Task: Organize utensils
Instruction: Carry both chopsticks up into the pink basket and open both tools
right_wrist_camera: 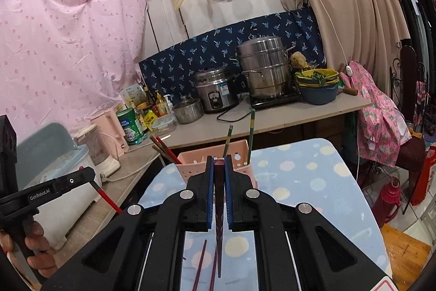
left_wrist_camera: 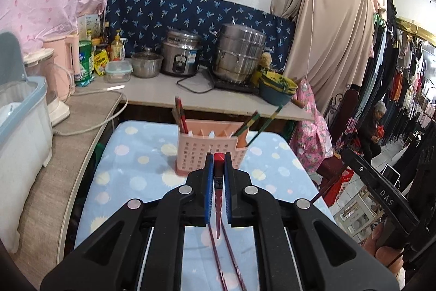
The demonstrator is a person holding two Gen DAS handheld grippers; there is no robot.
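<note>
The left gripper [left_wrist_camera: 218,162] has its blue pads pressed together on a red chopstick [left_wrist_camera: 218,182], whose squared red end pokes out just past the fingertips while the tapered tip points back toward the camera. The right gripper [right_wrist_camera: 218,165] is pinched the same way on a dark maroon chopstick [right_wrist_camera: 218,222], thick end forward, thin tip hanging back under the jaws.

A pink perforated utensil holder [left_wrist_camera: 207,149] stands near the far edge of the blue dotted cloth [left_wrist_camera: 130,160] that covers the surface, roughly midway between its left and right edges. Its compartments are split by thin dividers. The left-end compartment holds a few red and brown chopsticks [left_wrist_camera: 180,113] leaning left; the right-end compartment holds green-patterned chopsticks [left_wrist_camera: 250,122] leaning right. The middle compartments look empty from here, though their floors are hidden.

Two more dark red chopsticks [left_wrist_camera: 218,250] lie loose on the cloth near its front edge, under the left gripper.

Both grippers point slightly downward at the holder, above the cloth. In the right wrist view the left gripper shows at the left edge, a hand [right_wrist_camera: 35,244] wrapped round its black handle, the red chopstick slanting down from its jaws. In the left wrist view fingers [left_wrist_camera: 387,250] grip the right gripper's handle at the lower right.
</note>
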